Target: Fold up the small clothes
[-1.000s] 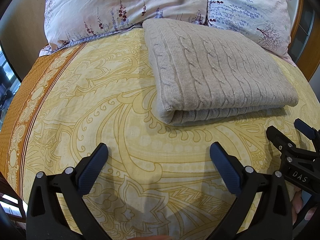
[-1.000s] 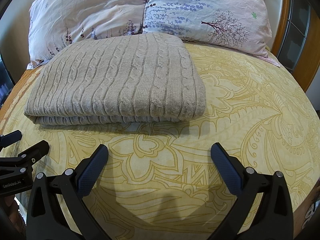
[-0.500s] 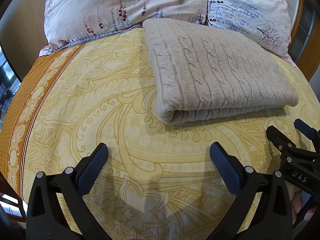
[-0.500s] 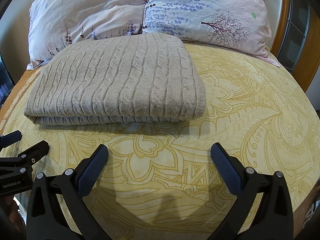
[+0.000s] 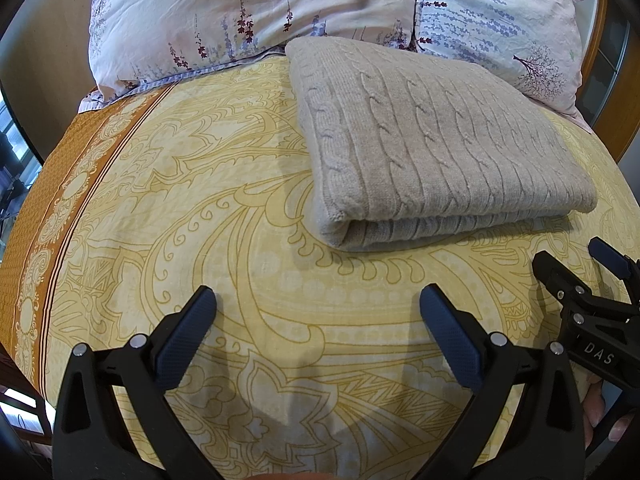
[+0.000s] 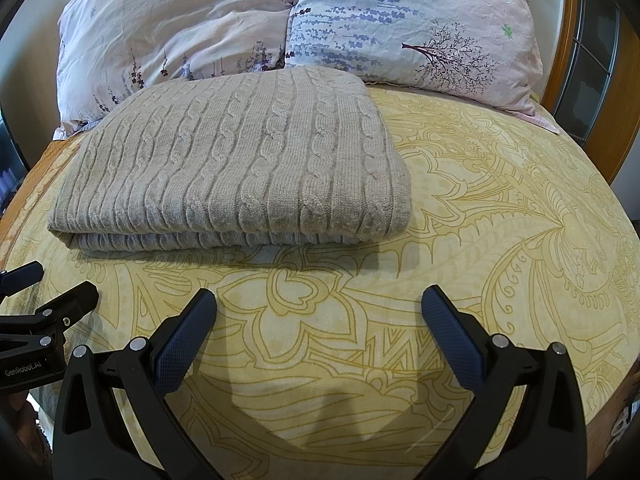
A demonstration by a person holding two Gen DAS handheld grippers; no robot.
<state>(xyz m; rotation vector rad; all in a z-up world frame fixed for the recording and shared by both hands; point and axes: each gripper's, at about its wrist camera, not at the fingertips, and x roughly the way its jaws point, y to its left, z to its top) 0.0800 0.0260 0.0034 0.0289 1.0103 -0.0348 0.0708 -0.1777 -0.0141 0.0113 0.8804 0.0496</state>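
Note:
A beige cable-knit sweater [image 5: 432, 144] [image 6: 240, 164] lies folded into a neat rectangle on the yellow patterned bedspread [image 5: 224, 216] [image 6: 480, 216]. My left gripper [image 5: 318, 312] hovers open over bare bedspread, short of the sweater's near left corner. My right gripper [image 6: 320, 312] is open too, a little back from the sweater's front folded edge. Neither holds anything. Each gripper shows at the edge of the other's view: the right one [image 5: 576, 276] and the left one [image 6: 52, 292].
Two floral pillows [image 5: 256, 8] [image 6: 416, 24] lean behind the sweater at the head of the bed. An orange border strip [image 5: 52, 208] runs along the bedspread's left side. A wooden frame [image 6: 600, 128] with glass stands at the right.

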